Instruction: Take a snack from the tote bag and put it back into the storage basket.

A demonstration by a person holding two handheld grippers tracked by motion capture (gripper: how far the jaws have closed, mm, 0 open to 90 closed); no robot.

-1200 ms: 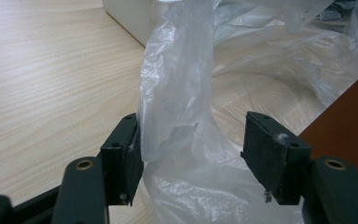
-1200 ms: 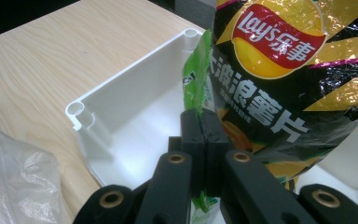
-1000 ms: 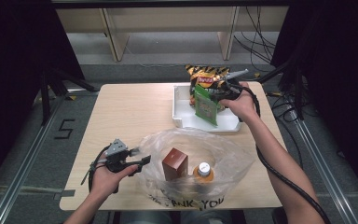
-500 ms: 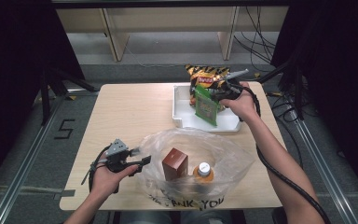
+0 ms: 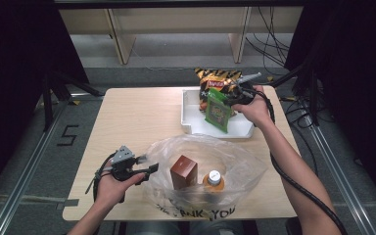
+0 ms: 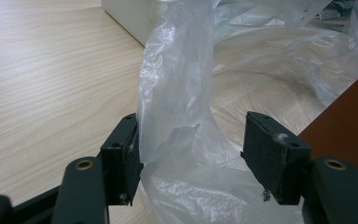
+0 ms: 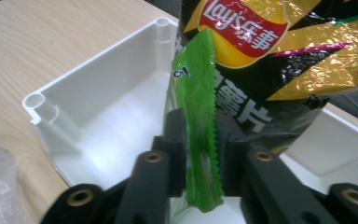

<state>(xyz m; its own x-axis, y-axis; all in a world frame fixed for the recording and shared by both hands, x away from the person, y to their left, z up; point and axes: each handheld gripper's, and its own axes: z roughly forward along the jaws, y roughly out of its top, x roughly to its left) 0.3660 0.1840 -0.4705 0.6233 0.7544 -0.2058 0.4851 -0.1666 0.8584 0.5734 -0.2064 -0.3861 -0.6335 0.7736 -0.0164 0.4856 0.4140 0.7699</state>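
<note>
green packet (image 7: 196, 135) edge-on between right gripper (image 7: 200, 154) fingers (image 7: 176, 140), touching.

brown box (image 5: 183, 171) upright | bottle (image 5: 214, 180) beside it, label unreadable | Lay's bag (image 5: 217, 79) at table (image 5: 132, 115) edge

Green packet (image 5: 218, 111) upright over white tray (image 5: 196, 128)

Light: bright from above on the desk (image 5: 142, 122), room around it dark | Glare: shiny spots on the chip bag (image 7: 279, 51) and plastic bag (image 6: 186, 70) | Blur: gripper views soft up close
</note>
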